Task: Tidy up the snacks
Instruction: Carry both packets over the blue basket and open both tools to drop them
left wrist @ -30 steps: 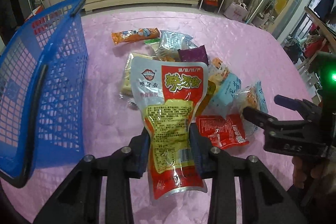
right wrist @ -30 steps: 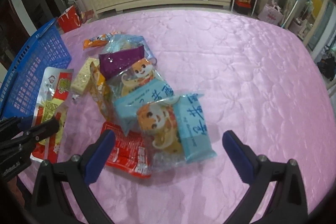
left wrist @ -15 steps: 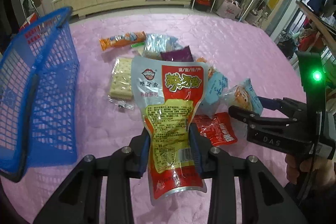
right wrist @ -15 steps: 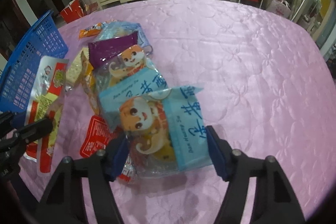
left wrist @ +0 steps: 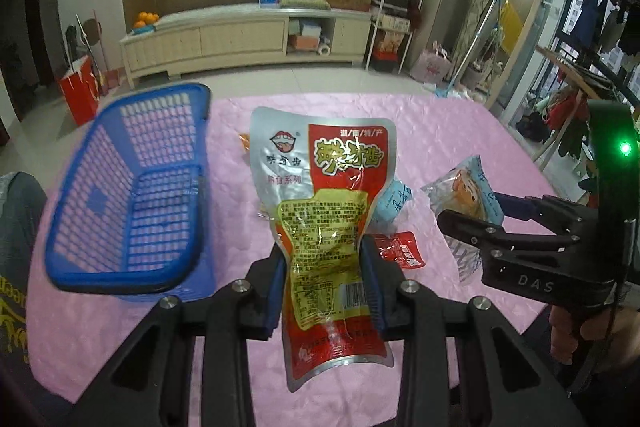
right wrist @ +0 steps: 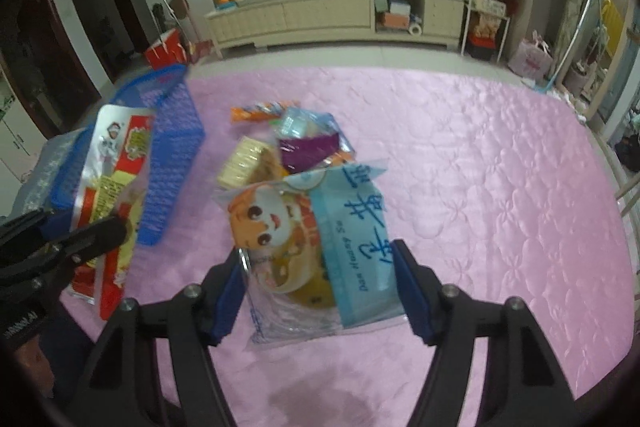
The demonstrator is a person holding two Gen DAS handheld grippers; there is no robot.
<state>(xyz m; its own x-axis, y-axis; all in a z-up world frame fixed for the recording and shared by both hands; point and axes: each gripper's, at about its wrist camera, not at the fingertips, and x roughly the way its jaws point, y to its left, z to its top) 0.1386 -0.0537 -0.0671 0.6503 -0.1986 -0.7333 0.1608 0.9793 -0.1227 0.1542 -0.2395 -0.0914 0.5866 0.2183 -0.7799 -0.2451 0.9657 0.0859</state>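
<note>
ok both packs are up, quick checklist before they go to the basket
1. Left gripper shut on the red and silver pouch: ok.
2. Right gripper shut on the blue cartoon pack: ok.
3. Both packs lifted clear of the pile: ok.
4. Blue basket open side reachable, nothing seen inside: ok.
5. Basket upright or tipped: cannot tell.

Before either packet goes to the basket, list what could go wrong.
1. The left gripper pinches the red-and-silver pouch low on its body, so the tall upper part could flop or slip during the swing.
2. The right gripper holds the slick blue cartoon packet by its edges only; it may slide out.
3. The blue basket sits at the left table edge; a hard drop could shove it off.
</note>
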